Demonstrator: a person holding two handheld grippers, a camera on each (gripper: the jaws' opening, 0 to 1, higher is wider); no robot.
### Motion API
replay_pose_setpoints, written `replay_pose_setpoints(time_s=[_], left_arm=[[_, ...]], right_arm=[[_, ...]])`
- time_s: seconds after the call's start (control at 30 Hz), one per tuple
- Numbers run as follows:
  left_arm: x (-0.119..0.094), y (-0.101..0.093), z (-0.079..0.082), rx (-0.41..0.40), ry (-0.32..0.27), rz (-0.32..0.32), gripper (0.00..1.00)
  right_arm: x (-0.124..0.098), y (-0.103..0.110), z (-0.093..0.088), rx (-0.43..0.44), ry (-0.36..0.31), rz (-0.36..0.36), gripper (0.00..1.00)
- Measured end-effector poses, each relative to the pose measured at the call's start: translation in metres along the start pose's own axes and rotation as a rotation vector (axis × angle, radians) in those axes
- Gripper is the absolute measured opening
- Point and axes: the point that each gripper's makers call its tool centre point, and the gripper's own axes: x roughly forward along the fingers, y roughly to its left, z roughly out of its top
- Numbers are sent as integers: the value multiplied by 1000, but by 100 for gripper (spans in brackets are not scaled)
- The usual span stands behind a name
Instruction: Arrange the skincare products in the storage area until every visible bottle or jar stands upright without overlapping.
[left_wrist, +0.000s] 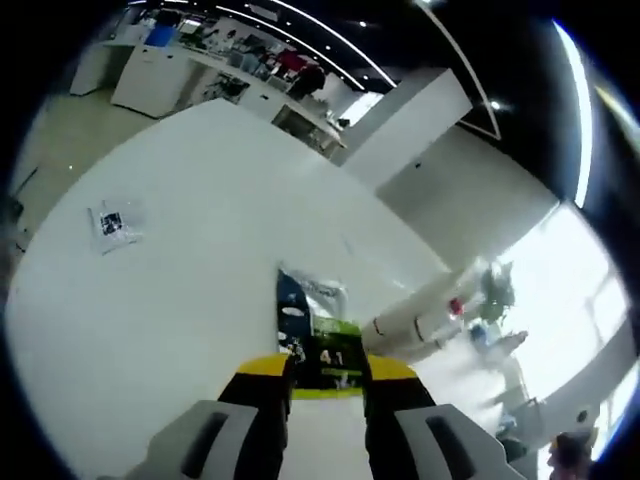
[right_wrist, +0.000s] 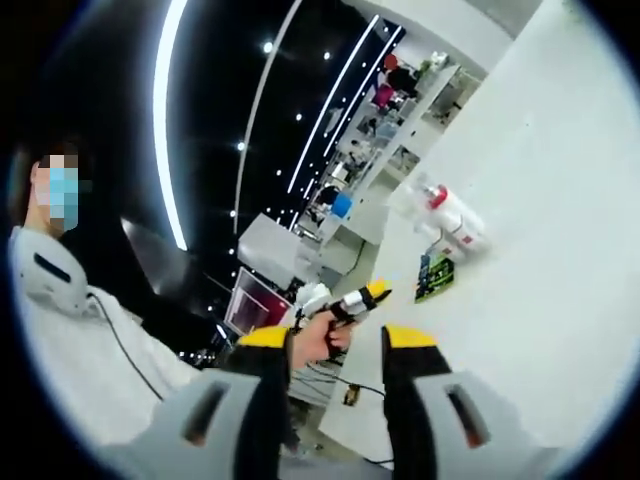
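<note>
A green, blue and black packet (left_wrist: 318, 335) marked "4.1" lies flat on the white table (left_wrist: 200, 300); its near end shows in the gap between my left gripper's (left_wrist: 328, 372) yellow-tipped jaws, which stand apart. Whether they touch it I cannot tell. Right of it, white bottles (left_wrist: 425, 318), one with a red cap, lie on their sides, with clear ones (left_wrist: 495, 285) beyond. In the right gripper view the same red-capped bottle (right_wrist: 455, 220) and packet (right_wrist: 435, 277) lie far ahead. My right gripper (right_wrist: 338, 345) is open, holding nothing. A hand holds the left gripper (right_wrist: 362, 300) near the packet.
A small clear plastic bag (left_wrist: 115, 225) lies alone on the left of the table. Desks and shelves (left_wrist: 200, 60) stand beyond the table's far edge. A person in a white top (right_wrist: 70, 330) stands at the left of the right gripper view.
</note>
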Motion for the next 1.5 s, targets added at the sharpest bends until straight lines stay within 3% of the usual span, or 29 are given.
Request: replay_pose_setpoints(time_s=[0.27, 0.43, 0.6, 0.73, 0.93, 1.13, 1.23, 1.37, 1.5], left_arm=[[-72, 13, -39, 0, -36, 33, 31], [-102, 19, -56, 18, -35, 79, 31], [-130, 17, -58, -7, -67, 102, 32], [-145, 9, -65, 39, -68, 107, 33], [-161, 6, -76, 70, -62, 125, 37], [-174, 6, -81, 98, -62, 142, 42], [-180, 8, -85, 101, -56, 148, 43], [-188, 13, -91, 118, -48, 167, 46], [-190, 19, -96, 153, -21, 191, 48]], right_arm=[[2, 18, -16, -26, 35, 56, 38], [9, 28, -31, -33, 58, 93, 40], [18, 37, -51, -37, 89, 128, 41], [21, 40, -66, -46, 102, 136, 48], [15, 30, -83, -175, 137, 70, 60], [2, 10, -95, -224, 159, 6, 60], [-5, -8, -93, -318, 138, -75, 59], [-11, -23, -89, -336, 105, -147, 60], [-14, -27, -86, -340, 106, -167, 64]])
